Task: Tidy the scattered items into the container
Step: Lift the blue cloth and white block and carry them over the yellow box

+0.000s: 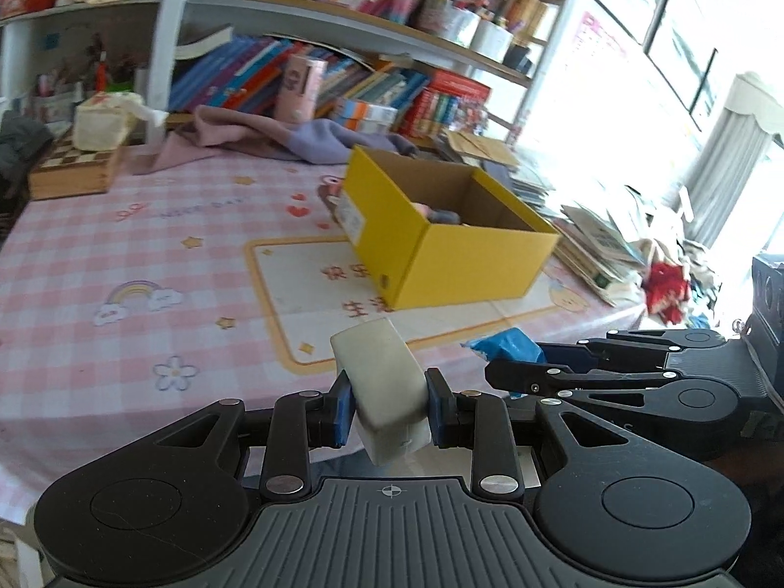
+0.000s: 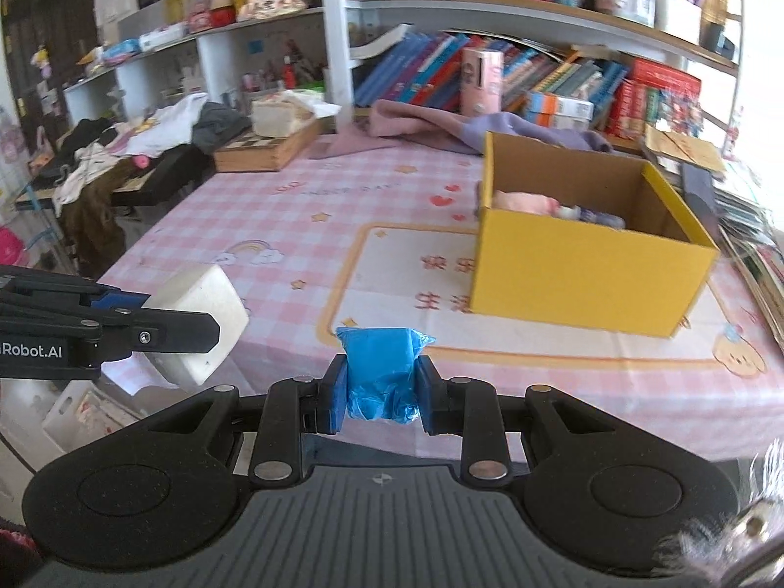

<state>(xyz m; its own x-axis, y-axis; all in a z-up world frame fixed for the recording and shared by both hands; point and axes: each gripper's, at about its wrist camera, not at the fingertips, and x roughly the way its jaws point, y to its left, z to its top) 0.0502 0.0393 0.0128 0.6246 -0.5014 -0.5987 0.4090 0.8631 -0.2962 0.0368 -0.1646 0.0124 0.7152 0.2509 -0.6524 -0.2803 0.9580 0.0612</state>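
Yellow box sits beyond both loaded tools, tablecloth between.

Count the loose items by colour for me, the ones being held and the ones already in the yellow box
White: 1, the block in the left gripper
Blue: 1, the packet in the right gripper
Pink: 1, in the box
Grey-purple: 1, in the box
Total: 4

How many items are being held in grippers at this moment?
2. A white block is clamped in the left gripper; a blue packet is clamped in the right gripper. Both are short of the yellow box.
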